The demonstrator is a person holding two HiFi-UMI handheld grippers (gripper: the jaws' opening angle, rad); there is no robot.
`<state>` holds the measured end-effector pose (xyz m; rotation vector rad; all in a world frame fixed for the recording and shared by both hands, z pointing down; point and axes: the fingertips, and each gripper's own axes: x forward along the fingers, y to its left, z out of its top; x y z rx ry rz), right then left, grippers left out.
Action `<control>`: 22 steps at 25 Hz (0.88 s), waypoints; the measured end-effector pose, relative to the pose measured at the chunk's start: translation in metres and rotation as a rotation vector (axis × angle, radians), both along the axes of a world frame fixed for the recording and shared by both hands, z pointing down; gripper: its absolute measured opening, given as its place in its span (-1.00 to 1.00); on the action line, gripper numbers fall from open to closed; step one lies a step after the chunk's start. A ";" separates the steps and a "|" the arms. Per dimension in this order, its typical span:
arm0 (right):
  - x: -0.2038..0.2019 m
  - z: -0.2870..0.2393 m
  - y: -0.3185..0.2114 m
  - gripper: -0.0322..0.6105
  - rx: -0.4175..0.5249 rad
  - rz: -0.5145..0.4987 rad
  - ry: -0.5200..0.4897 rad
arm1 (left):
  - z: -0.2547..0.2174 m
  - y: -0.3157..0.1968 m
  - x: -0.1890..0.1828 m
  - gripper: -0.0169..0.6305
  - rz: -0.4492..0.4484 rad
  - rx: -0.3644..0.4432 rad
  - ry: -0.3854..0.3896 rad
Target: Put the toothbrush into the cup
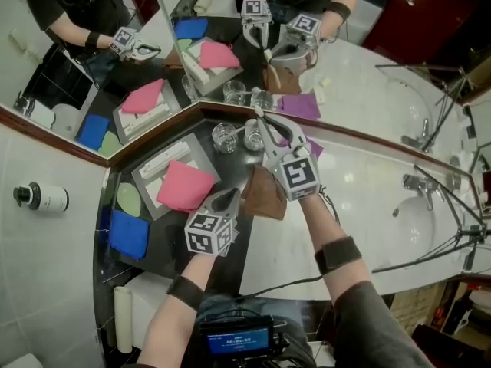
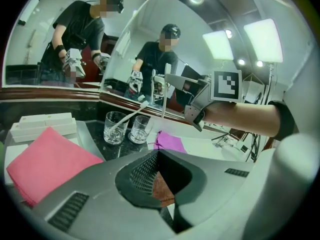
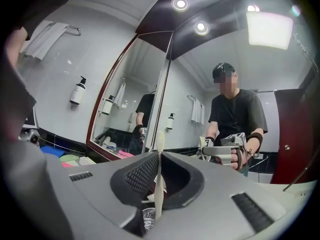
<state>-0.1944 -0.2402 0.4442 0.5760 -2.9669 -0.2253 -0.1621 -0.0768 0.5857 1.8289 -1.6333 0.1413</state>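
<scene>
Below right claw [image 3: 160, 156]: cup [image 1: 252, 136] | claw clamps toothbrush [image 3: 158, 194] upright | left claw [image 2: 159, 153] closed, brown cloth [image 2: 162, 190] at its tips

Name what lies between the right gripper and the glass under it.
Only the white toothbrush, clamped by the right gripper, above the glass; the right gripper view shows it.

The cream toothbrush [image 3: 158, 179] stands upright, clamped between the right jaws, with the clear glass cup [image 3: 149, 217] just below them.
</scene>
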 end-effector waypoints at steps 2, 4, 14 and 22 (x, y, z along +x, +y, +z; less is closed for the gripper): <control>-0.011 0.007 -0.001 -0.77 0.001 -0.021 -0.004 | 0.005 0.002 -0.004 -0.94 -0.012 -0.006 -0.002; -0.019 0.015 -0.001 -0.77 0.002 -0.036 0.002 | 0.010 0.005 -0.008 -0.94 -0.025 -0.012 -0.002; -0.041 0.047 -0.004 -0.77 0.024 -0.083 0.034 | 0.023 0.007 -0.017 -0.94 -0.051 -0.020 -0.012; -0.045 0.069 -0.011 -0.77 0.026 -0.091 0.064 | 0.029 0.011 -0.021 -0.94 -0.058 -0.029 -0.021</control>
